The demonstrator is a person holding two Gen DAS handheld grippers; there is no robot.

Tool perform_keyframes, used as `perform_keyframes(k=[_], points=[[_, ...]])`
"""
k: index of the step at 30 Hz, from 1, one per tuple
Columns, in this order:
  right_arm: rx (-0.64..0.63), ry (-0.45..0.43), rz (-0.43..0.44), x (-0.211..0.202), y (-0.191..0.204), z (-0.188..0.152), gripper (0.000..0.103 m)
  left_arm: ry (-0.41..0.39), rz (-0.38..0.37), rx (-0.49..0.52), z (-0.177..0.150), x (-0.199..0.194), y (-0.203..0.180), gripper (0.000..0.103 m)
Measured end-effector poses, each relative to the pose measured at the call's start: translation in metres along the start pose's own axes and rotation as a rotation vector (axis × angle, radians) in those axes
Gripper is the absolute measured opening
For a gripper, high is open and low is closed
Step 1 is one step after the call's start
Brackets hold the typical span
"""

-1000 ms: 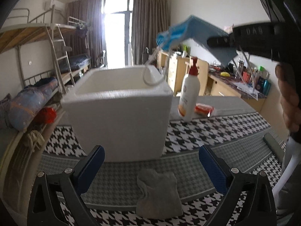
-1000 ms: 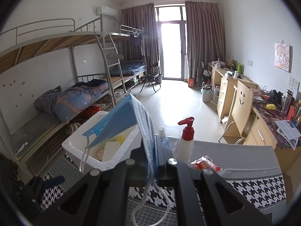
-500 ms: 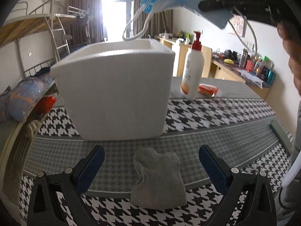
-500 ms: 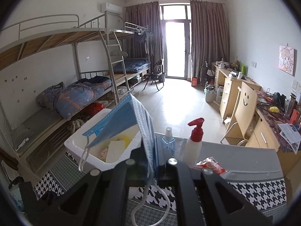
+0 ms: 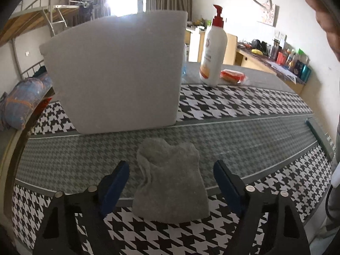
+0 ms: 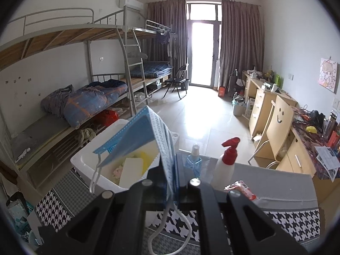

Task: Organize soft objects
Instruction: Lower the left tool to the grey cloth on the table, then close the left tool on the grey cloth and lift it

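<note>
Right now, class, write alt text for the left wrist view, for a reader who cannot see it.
An open left gripper hangs low over a crumpled grey cloth on a houndstooth tablecloth. Behind the cloth stands a white foam box, with a red-capped pump bottle to its right.

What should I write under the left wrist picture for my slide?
Open left gripper poised around a gray cloth on the houndstooth tablecloth, before a white foam box.
</note>
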State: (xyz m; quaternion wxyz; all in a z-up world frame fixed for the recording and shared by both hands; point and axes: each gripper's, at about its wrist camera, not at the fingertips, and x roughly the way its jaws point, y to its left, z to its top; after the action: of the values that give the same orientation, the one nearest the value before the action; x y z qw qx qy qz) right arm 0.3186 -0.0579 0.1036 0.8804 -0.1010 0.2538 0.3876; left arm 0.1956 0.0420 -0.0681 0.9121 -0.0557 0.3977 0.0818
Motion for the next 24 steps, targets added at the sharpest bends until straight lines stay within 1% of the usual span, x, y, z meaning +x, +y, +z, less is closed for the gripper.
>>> perform_keyframes(k=[1, 3, 5, 7, 9, 12, 14, 16, 20, 22, 24], points=[[-0.002, 0.001, 0.003, 0.001, 0.001, 0.001, 0.009, 0.004, -0.001, 0.001, -0.001, 0.001, 0.0, 0.075], [-0.001, 0.003, 0.01, 0.002, 0.001, 0.003, 0.009, 0.019, -0.007, 0.004, -0.003, 0.004, 0.0, 0.072], [-0.004, 0.008, 0.024, 0.005, 0.002, 0.004, 0.009, 0.029, -0.02, -0.004, -0.005, 0.006, 0.001, 0.072], [-0.013, 0.015, 0.034, 0.008, 0.004, 0.003, 0.009, 0.035, -0.023, -0.005, -0.006, 0.008, 0.002, 0.066], [-0.015, 0.024, 0.044, 0.012, 0.007, 0.003, 0.009, 0.047, -0.025, -0.003, -0.007, 0.01, 0.003, 0.057], [-0.012, 0.04, 0.063, 0.018, 0.008, 0.004, 0.009, 0.054, -0.025, 0.005, -0.009, 0.012, 0.003, 0.051], [-0.012, 0.048, 0.072, 0.021, 0.009, 0.004, 0.009, 0.059, -0.028, 0.008, -0.009, 0.014, 0.002, 0.049], [-0.012, 0.055, 0.082, 0.024, 0.01, 0.005, 0.009, 0.064, -0.025, 0.013, -0.01, 0.015, 0.003, 0.041], [-0.018, 0.064, 0.097, 0.028, 0.013, 0.007, 0.009, 0.052, -0.012, 0.027, -0.011, 0.017, 0.003, 0.034], [-0.021, 0.07, 0.104, 0.03, 0.015, 0.008, 0.009, 0.046, -0.01, 0.025, -0.011, 0.017, 0.005, 0.026], [-0.024, 0.078, 0.114, 0.032, 0.016, 0.008, 0.009, 0.041, -0.012, 0.02, -0.01, 0.018, 0.007, 0.021]])
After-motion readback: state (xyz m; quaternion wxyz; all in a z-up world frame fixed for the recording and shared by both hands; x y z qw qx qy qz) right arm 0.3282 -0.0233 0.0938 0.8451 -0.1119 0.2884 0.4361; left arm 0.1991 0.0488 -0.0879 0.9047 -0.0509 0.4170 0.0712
